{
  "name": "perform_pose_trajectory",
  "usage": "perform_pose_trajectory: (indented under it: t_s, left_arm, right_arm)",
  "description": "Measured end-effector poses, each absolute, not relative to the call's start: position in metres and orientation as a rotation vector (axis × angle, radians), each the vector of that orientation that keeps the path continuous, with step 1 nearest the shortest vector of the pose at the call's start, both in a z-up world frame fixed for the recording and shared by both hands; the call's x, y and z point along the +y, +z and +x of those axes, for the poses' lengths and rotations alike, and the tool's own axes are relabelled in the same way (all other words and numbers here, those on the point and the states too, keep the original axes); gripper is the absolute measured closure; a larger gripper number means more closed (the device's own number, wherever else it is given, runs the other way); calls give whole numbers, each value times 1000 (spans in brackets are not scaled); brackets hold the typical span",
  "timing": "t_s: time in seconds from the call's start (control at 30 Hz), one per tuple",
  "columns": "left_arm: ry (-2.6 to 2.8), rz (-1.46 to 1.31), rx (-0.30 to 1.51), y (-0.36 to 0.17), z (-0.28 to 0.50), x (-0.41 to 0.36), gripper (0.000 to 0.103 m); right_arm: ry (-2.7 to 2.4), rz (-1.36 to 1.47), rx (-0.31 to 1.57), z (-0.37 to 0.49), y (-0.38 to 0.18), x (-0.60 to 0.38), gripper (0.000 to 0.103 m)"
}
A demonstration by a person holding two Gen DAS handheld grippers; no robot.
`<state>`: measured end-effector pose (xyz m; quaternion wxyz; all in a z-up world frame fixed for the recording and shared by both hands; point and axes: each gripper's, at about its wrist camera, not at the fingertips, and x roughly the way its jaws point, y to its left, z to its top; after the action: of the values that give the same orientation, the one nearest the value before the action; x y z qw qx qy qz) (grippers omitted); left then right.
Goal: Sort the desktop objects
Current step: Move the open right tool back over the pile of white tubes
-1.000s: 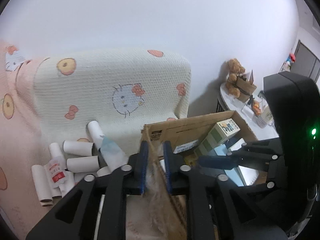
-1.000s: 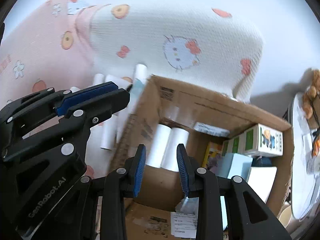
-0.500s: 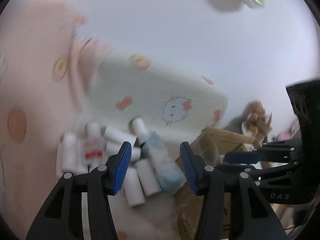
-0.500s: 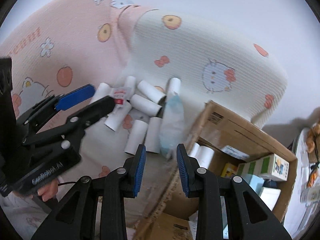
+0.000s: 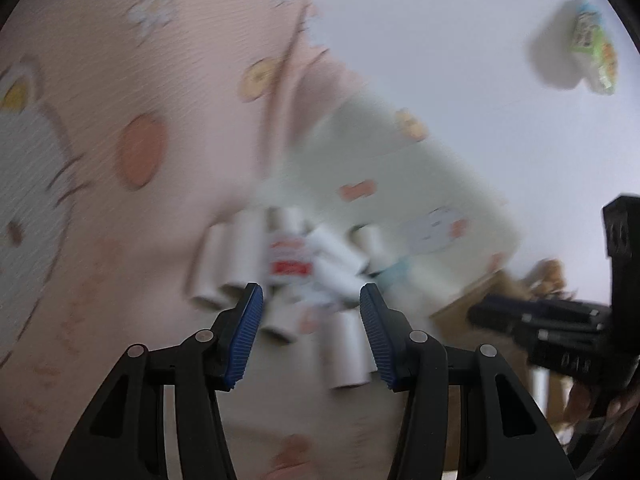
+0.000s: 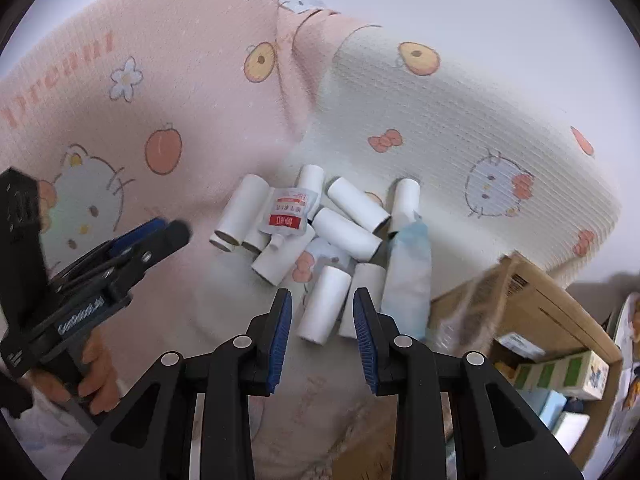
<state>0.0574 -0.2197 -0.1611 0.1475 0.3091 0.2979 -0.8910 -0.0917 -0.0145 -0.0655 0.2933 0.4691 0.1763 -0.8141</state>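
While both grippers approach the pile, the pink and cream cartoon-print blanket, a soft waffle-textured fabric, serves as the work surface. To its right, the open cardboard box appears to be the sorting destination; cartons already stand inside. White cardboard tubes, rigid hollow cylinders, lie scattered beside a soft red-labelled pouch. The left gripper has just been opening; its jaws stand wide, nothing between them. The right gripper is narrowly parted and empty.
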Motion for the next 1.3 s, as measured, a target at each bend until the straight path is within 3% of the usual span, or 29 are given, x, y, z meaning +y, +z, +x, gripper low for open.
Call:
perform_pose_trajectory:
  t_s: [0.37,0.5,0.7,0.9,1.1,1.3]
  left_arm:
    - [-2510,1048,867,-215,59,-221,48]
    - [-2536,1096,863,-228,50,-212,48]
    - [-2551,1135,1110,-253,35,-220,48]
    - [-2568,1192,1185,-279,8,-213,50]
    - [-2537,1253,1397,-303,-17,-216,51]
    - [-2534,1304,1336,-309,-30,-213,51]
  right_arm:
    - [-2178,1257,392,-81,-121,-34,75]
    - [-2246,1247,565,-72,-149,-43,75]
    - [-2165,1330,472,-73,-175,-39,75]
    - [-2214,1309,311,-81,-175,-24,75]
    - [-2264,1331,271,-89,-185,-16,75]
    - [-2232,1379,301,-88,-202,-16,75]
